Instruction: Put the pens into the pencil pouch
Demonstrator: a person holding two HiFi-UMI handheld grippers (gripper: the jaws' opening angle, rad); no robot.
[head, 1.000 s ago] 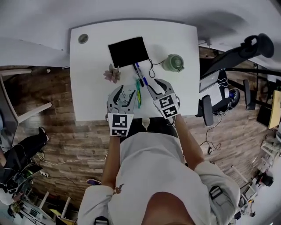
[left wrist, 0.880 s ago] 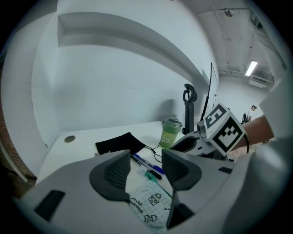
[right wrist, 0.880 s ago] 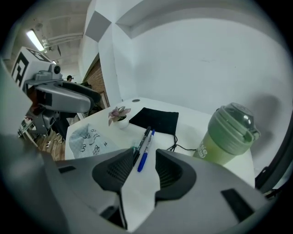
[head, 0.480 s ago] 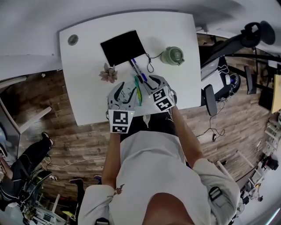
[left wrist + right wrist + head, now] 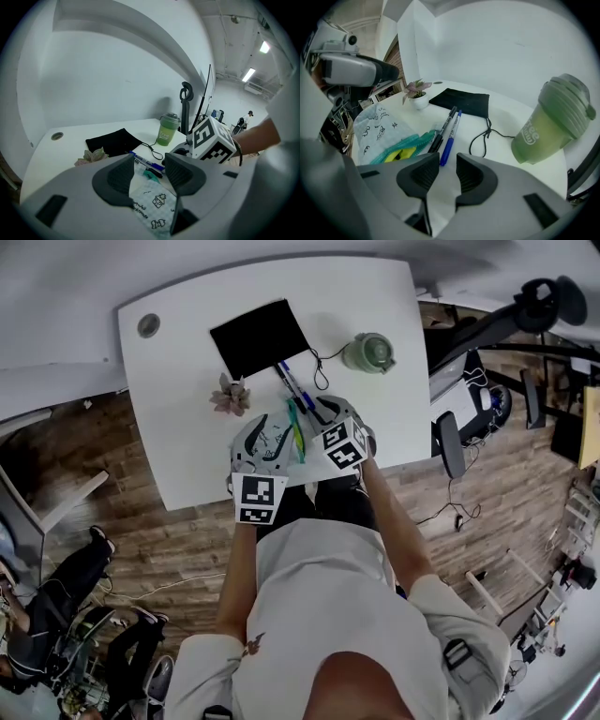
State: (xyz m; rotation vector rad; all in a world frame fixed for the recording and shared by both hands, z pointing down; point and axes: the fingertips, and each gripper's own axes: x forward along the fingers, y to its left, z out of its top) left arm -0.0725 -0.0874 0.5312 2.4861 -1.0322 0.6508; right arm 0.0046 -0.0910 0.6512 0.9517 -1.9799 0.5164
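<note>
Well, pouch nr desk front edge

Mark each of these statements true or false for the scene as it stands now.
1. The blue pen and black pen lie side by side on the table. True.
2. The green cup lies tipped over. False: it stands upright with its lid on.
3. The patterned pouch sits between the left gripper's jaws. True.
4. The right gripper holds the green cup. False: its jaws, which have just been closing, have nothing between them. The blue pen's end lies just ahead of them.
5. The small plant stands on the black bag. False: it stands on the table beside the bag.
</note>
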